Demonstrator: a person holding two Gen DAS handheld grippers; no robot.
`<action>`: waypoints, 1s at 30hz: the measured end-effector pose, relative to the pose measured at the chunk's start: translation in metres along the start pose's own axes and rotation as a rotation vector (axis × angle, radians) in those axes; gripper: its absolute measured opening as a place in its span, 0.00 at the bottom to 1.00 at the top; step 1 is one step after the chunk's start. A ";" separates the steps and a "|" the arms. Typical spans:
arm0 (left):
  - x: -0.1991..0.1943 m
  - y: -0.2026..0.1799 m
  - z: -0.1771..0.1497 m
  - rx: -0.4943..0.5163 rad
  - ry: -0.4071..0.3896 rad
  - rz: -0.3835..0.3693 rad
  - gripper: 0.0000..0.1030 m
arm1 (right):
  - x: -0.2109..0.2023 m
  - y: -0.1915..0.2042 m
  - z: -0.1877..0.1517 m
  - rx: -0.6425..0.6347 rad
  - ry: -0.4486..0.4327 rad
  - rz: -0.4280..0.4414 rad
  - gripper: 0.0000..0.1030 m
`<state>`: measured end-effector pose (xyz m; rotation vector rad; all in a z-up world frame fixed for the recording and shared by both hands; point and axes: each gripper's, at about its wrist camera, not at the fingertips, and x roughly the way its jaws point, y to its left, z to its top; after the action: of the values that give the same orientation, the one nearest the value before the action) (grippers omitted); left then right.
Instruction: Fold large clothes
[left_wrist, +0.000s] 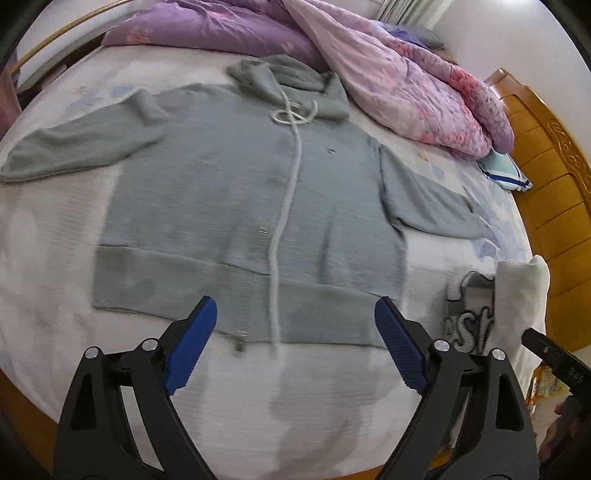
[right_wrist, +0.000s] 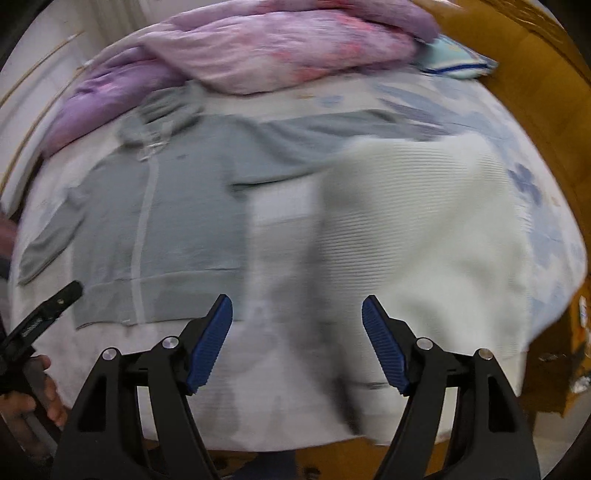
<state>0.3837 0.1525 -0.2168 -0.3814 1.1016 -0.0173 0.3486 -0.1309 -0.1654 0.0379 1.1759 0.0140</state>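
A grey-green zip hoodie (left_wrist: 229, 192) lies flat and face up on the bed, both sleeves spread out and the hood toward the quilt. My left gripper (left_wrist: 295, 306) hangs open just above its hem, with nothing between the blue pads. My right gripper (right_wrist: 297, 302) is open too, over bare sheet between the hoodie (right_wrist: 177, 206) and a white ribbed garment (right_wrist: 424, 229) that lies to the right. The right wrist view is blurred. The left gripper's finger (right_wrist: 48, 310) and the hand holding it show at the lower left of that view.
A pink and purple quilt (left_wrist: 388, 74) is heaped at the far side of the bed. A wooden bed board (left_wrist: 554, 206) runs along the right, with a blue-edged pillow (left_wrist: 506, 171) against it. A grey garment with white lettering (left_wrist: 469, 317) lies beside the white garment (left_wrist: 521, 295).
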 end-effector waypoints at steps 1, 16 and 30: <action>-0.001 0.012 -0.001 0.008 -0.002 -0.007 0.85 | 0.002 0.014 -0.005 -0.004 -0.015 0.011 0.68; 0.022 0.092 -0.066 0.082 -0.078 -0.148 0.86 | 0.076 0.119 -0.081 -0.049 -0.102 0.034 0.69; 0.006 0.075 -0.104 0.178 -0.239 -0.162 0.86 | 0.071 0.104 -0.127 -0.024 -0.227 0.043 0.69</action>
<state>0.2822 0.1914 -0.2860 -0.3028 0.8241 -0.2067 0.2600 -0.0217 -0.2754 0.0421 0.9478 0.0604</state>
